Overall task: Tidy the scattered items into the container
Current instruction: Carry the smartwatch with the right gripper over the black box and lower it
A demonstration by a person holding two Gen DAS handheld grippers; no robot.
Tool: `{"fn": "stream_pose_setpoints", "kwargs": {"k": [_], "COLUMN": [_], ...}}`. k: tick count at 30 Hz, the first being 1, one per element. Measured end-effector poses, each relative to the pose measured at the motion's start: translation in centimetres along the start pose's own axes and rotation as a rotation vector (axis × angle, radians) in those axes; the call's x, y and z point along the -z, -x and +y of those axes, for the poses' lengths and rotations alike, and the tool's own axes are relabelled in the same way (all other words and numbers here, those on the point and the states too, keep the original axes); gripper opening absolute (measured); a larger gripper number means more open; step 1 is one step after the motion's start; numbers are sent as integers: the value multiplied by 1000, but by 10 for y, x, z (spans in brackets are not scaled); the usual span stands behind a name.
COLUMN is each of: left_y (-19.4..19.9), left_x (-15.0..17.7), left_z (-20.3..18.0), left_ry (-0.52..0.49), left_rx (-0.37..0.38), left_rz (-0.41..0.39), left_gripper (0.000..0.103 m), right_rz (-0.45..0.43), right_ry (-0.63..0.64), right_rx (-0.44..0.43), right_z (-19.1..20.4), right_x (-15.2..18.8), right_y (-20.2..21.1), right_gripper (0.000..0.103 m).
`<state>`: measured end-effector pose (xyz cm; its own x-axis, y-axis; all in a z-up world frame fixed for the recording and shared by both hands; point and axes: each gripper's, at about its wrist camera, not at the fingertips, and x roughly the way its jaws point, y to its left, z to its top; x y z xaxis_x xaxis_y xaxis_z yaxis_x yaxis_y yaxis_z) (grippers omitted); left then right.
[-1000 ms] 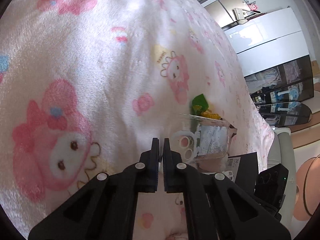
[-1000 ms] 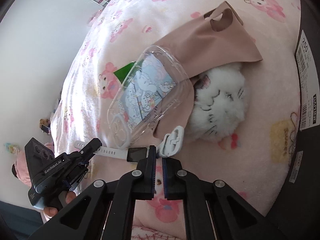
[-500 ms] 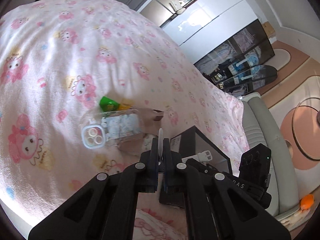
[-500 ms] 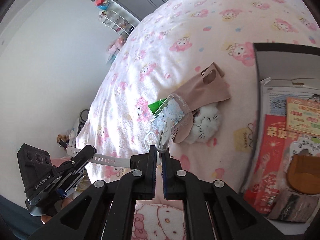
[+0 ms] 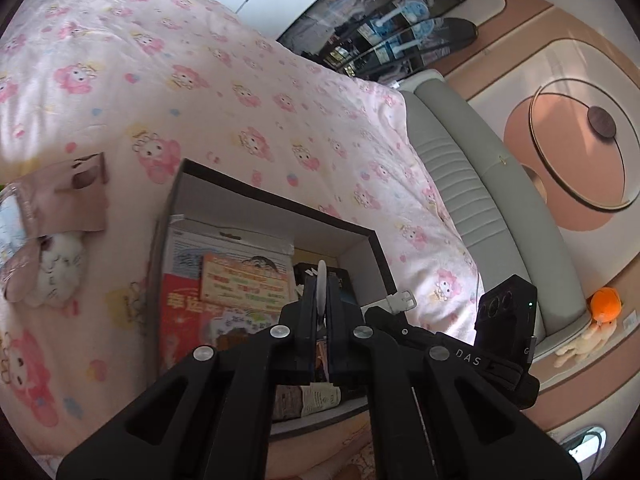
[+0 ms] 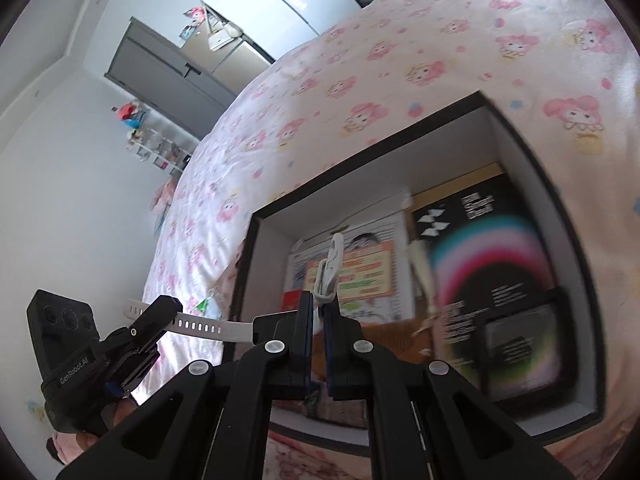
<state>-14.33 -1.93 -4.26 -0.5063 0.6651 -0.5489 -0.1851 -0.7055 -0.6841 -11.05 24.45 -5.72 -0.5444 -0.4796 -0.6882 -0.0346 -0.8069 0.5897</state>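
Plainly the two views split the scene. Only the left wrist view shows what lies on the pink blanket (image 5: 248, 92) at nine o'clock from the box (image 5: 264, 196): a beige cloth (image 5: 68, 200), a white plush toy (image 5: 60, 264) tucked under it, and the edge of a clear phone case (image 5: 12, 220). It also shows a grey padded bench (image 5: 472, 184) and an orange plush (image 5: 606, 304) off at three o'clock. Only the right wrist view shows the box's three o'clock half, with a black rainbow-printed package (image 6: 492, 280) inside, blurred, and the watch strap at full length.

The white watch (image 6: 208, 326) — the task's thing — hangs in the air between the two grippers, over the nine o'clock side of the box. The left gripper (image 5: 320, 312) has its jaws closed on one strap; a white strap end sticks up from between them at twelve o'clock. The right gripper (image 6: 318, 320) is clamped on the other strap — its buckle end rises at twelve o'clock from the jaws, above the printed papers (image 6: 352, 272) in the box. In the right wrist view the perforated strap runs from the jaws toward nine o'clock, where the left gripper pinches it.
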Motion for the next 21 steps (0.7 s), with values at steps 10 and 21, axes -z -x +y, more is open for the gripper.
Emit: {"fn": "stream_pose_setpoints", "kwargs": {"k": [10, 21], "left_y": [-74, -63], "left_x": [16, 12], "left_z": [-10, 30], "left_ry": [-81, 9], "left_rx": [-20, -137], "left_rz": [63, 26], "left_gripper": [1, 13], "right_rz": [10, 60], "right_ry": [-16, -16], "right_rx": [164, 256], "right_z": [-45, -46], "right_x": [-19, -18], "right_y": [-23, -29], "right_gripper": [3, 4]}}
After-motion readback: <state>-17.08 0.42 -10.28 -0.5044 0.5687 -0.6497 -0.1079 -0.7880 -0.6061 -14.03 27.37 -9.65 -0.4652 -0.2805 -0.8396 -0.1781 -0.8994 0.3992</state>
